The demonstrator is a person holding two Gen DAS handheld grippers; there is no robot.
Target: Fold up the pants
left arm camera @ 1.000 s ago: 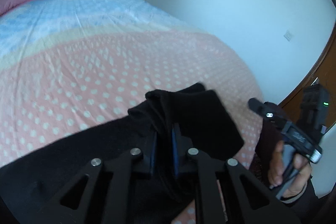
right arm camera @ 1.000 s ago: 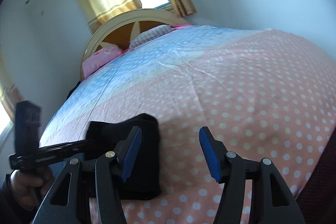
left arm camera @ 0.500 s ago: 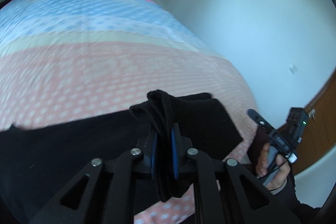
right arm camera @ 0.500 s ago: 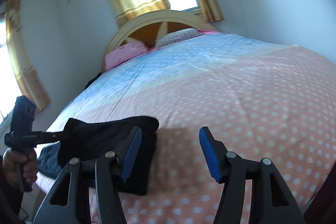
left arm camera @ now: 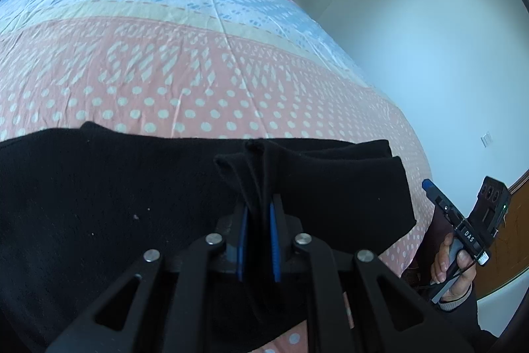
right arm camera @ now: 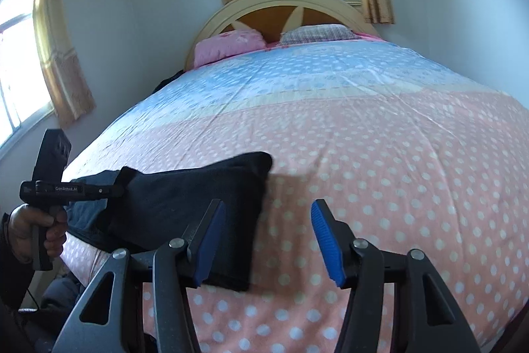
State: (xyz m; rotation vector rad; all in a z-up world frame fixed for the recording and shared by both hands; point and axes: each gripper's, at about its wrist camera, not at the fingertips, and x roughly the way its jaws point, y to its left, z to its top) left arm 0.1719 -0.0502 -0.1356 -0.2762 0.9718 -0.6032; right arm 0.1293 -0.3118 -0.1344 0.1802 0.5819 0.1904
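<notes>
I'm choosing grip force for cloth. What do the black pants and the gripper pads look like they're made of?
The black pants look like soft, matte knit or fleece, thick at the folded edges, with lint specks showing; the exact fibre can't be told. The blue pads on the right gripper look like ribbed rubber or soft plastic, with fine ridges. The left gripper pinches the cloth.
</notes>
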